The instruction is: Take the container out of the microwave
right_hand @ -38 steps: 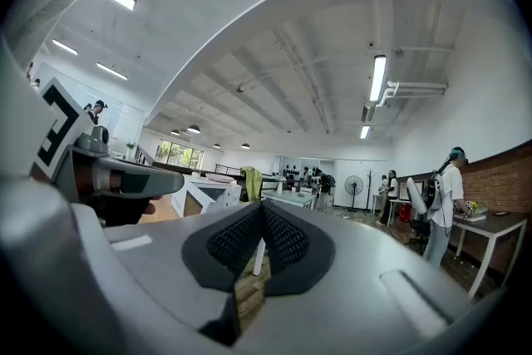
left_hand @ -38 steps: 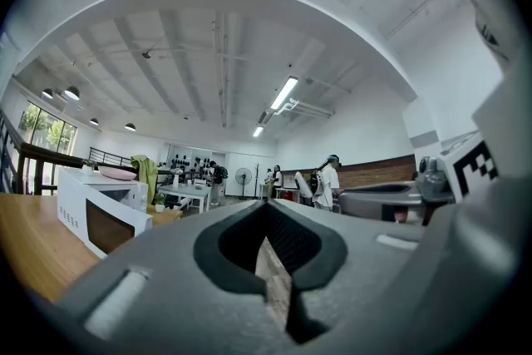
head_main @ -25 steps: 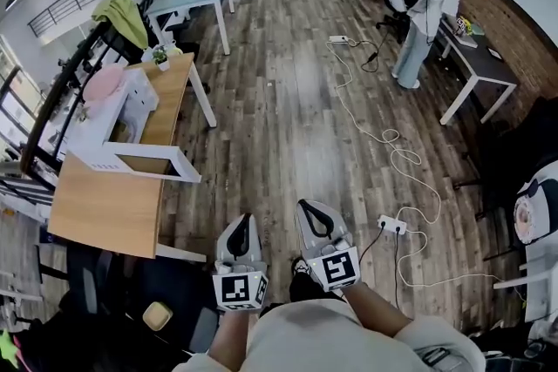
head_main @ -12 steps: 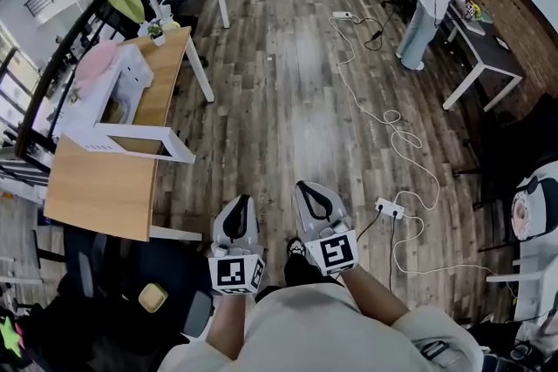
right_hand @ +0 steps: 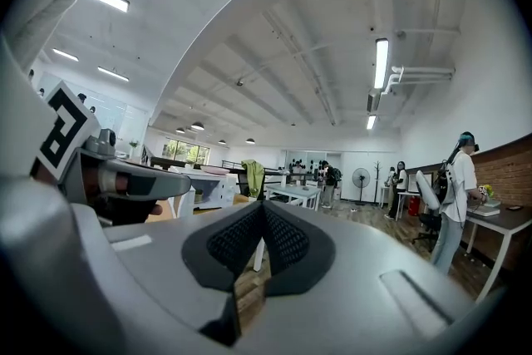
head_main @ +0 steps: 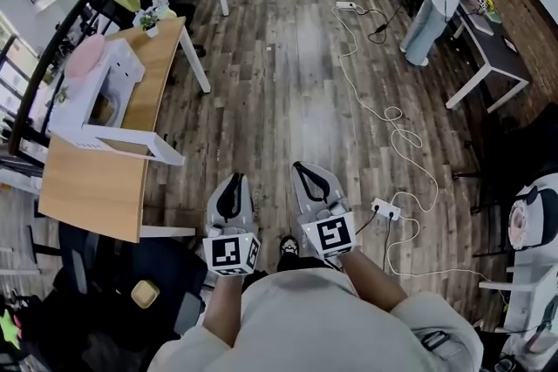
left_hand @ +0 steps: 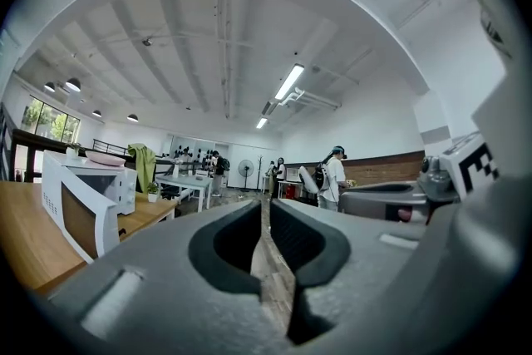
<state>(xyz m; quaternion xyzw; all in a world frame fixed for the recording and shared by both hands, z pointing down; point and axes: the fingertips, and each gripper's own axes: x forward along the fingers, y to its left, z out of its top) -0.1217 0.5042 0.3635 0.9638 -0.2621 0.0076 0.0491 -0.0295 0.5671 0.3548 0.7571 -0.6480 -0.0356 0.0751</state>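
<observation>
Showing both grippers carried level, side by side, over bare wooden floor. The left gripper [head_main: 234,180] has jaws that have just been opening to a narrow slit, with nothing between them. The right gripper [head_main: 302,168] has its tips together and holds nothing. Both seem to be on approach, so no grip is needed yet.

At ten o'clock, well apart, a white microwave [head_main: 87,96] sits on a wooden desk [head_main: 96,187]. Its door [head_main: 122,147] is swung open, jutting towards the walkway. The container, presumably inside, cannot be made out. Cables [head_main: 392,135] trail at two o'clock, and the floor between lies open.
</observation>
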